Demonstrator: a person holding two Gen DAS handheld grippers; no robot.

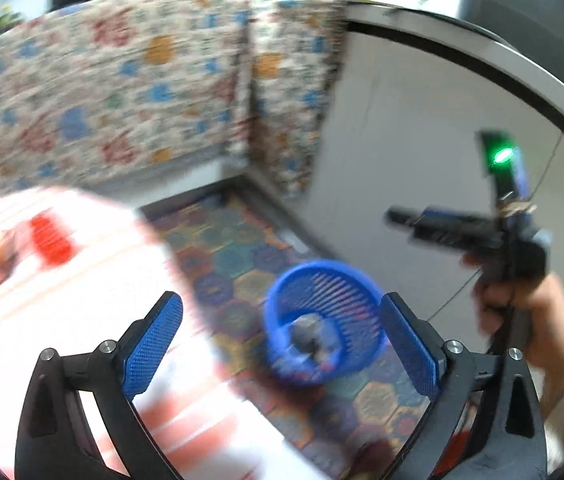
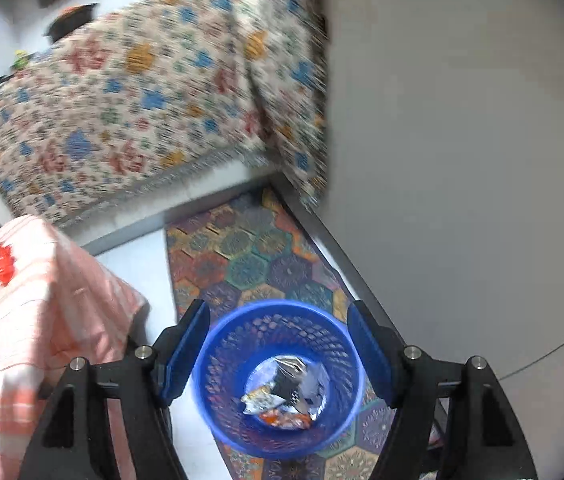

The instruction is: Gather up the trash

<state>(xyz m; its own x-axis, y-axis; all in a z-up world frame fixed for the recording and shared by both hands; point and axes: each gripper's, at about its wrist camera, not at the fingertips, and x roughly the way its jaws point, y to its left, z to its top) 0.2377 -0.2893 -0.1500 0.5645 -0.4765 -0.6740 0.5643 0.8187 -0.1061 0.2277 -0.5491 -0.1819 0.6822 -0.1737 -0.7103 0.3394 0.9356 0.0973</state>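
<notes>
Blue bin (image 2: 277, 380) on the patterned rug (image 2: 249, 264), with crumpled wrappers (image 2: 282, 396) at its bottom; no print on them is legible. Right gripper (image 2: 277, 356) hangs above the bin, jaws wide, nothing between them. Left gripper (image 1: 282, 344), left of the bin and beside the striped cloth (image 1: 61, 320), also stands wide and empty.

A round blue plastic mesh wastebasket (image 2: 279, 376) stands upright on the colourful hexagon-patterned floor rug (image 2: 249, 256), near the rug's edge beside the pale wall. At the bottom of the wastebasket lies a small heap of crumpled trash (image 2: 286, 394): silvery foil wrappers, a dark scrap and orange-red packaging.
</notes>
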